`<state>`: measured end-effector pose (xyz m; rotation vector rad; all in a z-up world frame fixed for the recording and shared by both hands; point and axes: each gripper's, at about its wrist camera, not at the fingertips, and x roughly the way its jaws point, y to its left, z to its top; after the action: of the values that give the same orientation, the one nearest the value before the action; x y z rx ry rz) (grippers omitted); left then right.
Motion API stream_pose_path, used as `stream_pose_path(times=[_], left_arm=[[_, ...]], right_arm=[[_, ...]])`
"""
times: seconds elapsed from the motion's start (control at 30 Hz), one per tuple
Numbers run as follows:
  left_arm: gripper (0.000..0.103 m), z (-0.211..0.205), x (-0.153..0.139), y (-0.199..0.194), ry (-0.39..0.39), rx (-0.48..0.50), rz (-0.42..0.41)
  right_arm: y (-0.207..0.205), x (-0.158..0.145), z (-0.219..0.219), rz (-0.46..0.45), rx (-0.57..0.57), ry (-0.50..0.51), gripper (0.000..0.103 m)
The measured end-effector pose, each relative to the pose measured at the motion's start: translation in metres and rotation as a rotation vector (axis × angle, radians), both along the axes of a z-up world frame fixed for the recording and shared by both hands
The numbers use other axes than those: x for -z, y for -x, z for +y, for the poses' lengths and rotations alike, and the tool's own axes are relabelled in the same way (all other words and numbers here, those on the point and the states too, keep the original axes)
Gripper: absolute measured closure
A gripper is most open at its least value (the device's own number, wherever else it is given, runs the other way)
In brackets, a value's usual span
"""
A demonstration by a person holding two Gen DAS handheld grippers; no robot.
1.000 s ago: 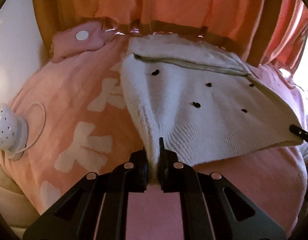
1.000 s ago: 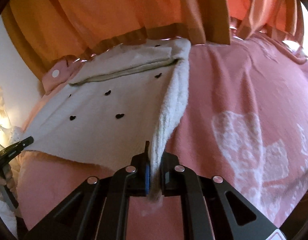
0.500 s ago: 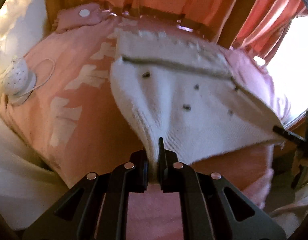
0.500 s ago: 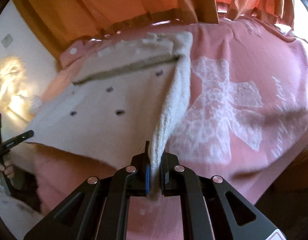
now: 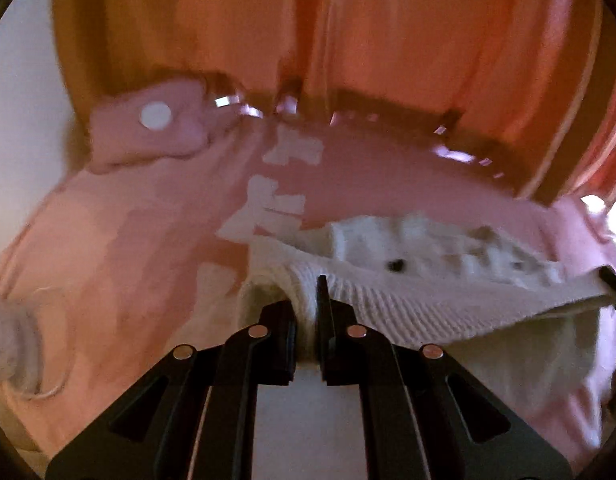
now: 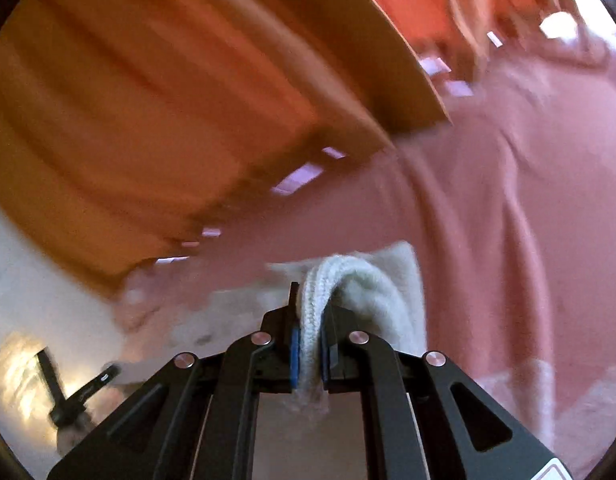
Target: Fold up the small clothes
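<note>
A small white knitted garment (image 5: 427,256) with black heart marks lies on a pink blanket (image 5: 128,240). My left gripper (image 5: 306,300) is shut on its ribbed hem corner. The hem stretches to the right toward the tip of the other gripper (image 5: 611,280). In the right wrist view my right gripper (image 6: 309,308) is shut on the other hem corner of the garment (image 6: 371,280), which loops over the fingers. The lifted hem is carried over the rest of the garment. The left gripper's tip (image 6: 96,384) shows at lower left. Both views are blurred.
Orange curtains (image 5: 308,28) hang along the far edge of the blanket-covered surface. A pink pillow (image 5: 148,128) with a white dot lies at the far left. A white round object (image 5: 4,336) with a cord sits at the left edge. A white wall (image 6: 36,292) is at left.
Both grippers have carried the hem forward toward the curtains, so the garment now looks folded over itself and much shorter. Both cameras tilted up and the views blurred.
</note>
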<state>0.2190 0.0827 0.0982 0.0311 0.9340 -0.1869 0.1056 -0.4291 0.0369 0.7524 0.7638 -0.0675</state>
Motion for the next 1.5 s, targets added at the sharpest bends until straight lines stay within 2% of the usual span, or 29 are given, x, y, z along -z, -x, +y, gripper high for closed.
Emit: stream_pose_path(times=[0.07,0.2,0.27,0.4,0.53,0.57,0.6,0.63,0.67,0.7,0.73,0.8,0.87,0.97,1.03,1.1,1.17,1.23,1.27,1.33,1.37,1.4,1.5], left_arm=[[0.096,-0.010,0.034,-0.023,-0.030,-0.028,0.032],[0.095,-0.010,0.068,-0.038,-0.045,-0.038,0.044],[0.094,-0.014,0.072,-0.040,-0.068,-0.028,0.027],[0.093,-0.021,0.071,-0.043,-0.104,-0.017,0.007],[0.089,-0.016,0.067,-0.045,-0.052,-0.040,0.005],[0.087,-0.012,0.060,-0.043,-0.012,-0.050,-0.008],[0.080,-0.007,0.053,-0.040,0.029,-0.057,-0.029],[0.061,-0.004,0.047,-0.037,0.056,-0.064,-0.052],[0.048,0.004,0.036,-0.030,0.068,-0.098,-0.112],[0.030,0.008,0.029,-0.026,0.061,-0.126,-0.161],[0.023,0.012,0.023,-0.022,0.050,-0.146,-0.203],[0.020,0.018,0.021,-0.021,0.034,-0.158,-0.227],[0.020,0.022,0.026,-0.026,0.066,-0.148,-0.195],[0.020,0.006,0.038,-0.032,0.155,-0.020,-0.092],[0.011,-0.010,0.043,-0.031,0.120,0.029,-0.079],[0.011,-0.028,0.053,-0.037,0.049,0.054,-0.050],[0.014,-0.036,0.064,-0.044,0.035,0.061,-0.009],[0.045,-0.041,0.072,-0.047,0.033,0.063,0.016],[0.052,-0.043,0.072,-0.046,0.011,0.057,0.011],[0.098,-0.042,0.067,-0.044,-0.015,0.059,-0.025],[0.098,-0.037,0.061,-0.044,0.021,0.052,-0.036],[0.098,-0.032,0.054,-0.043,0.054,0.036,-0.056],[0.098,-0.019,0.029,-0.037,0.094,-0.003,-0.155]], right_arm=[[-0.020,0.022,0.004,0.046,0.022,0.034,0.095],[-0.039,0.037,0.006,0.082,0.013,0.076,0.094],[-0.042,0.037,0.008,0.087,0.001,0.110,0.094],[-0.045,0.041,0.002,0.093,0.016,0.078,0.093],[-0.036,0.029,-0.002,0.020,0.055,0.040,0.085],[-0.032,0.022,-0.003,-0.018,0.063,0.036,0.083],[-0.028,0.016,-0.002,-0.049,0.068,0.041,0.078],[-0.024,0.010,-0.002,-0.076,0.069,0.048,0.073],[-0.020,0.004,-0.001,-0.106,0.067,0.056,0.070],[-0.018,-0.001,0.000,-0.127,0.065,0.064,0.064],[-0.012,-0.008,0.002,-0.160,0.102,0.110,0.045],[-0.003,-0.017,0.000,-0.196,0.161,0.174,0.030],[-0.003,-0.018,-0.004,-0.180,0.169,0.202,0.030],[-0.013,-0.008,-0.002,-0.109,0.118,0.195,0.030],[-0.026,0.001,0.006,-0.046,0.050,0.209,0.030],[-0.045,0.018,0.019,0.055,-0.036,0.235,0.030],[-0.056,0.032,0.031,0.130,-0.086,0.273,0.030],[-0.060,0.037,0.041,0.159,-0.100,0.350,0.039],[-0.060,0.035,0.045,0.158,-0.112,0.386,0.046],[-0.058,0.027,0.045,0.132,-0.110,0.378,0.093],[-0.055,0.020,0.039,0.086,-0.105,0.323,0.093],[-0.047,0.007,0.031,0.001,-0.091,0.249,0.095],[-0.024,-0.023,0.016,-0.189,-0.039,0.155,0.095]])
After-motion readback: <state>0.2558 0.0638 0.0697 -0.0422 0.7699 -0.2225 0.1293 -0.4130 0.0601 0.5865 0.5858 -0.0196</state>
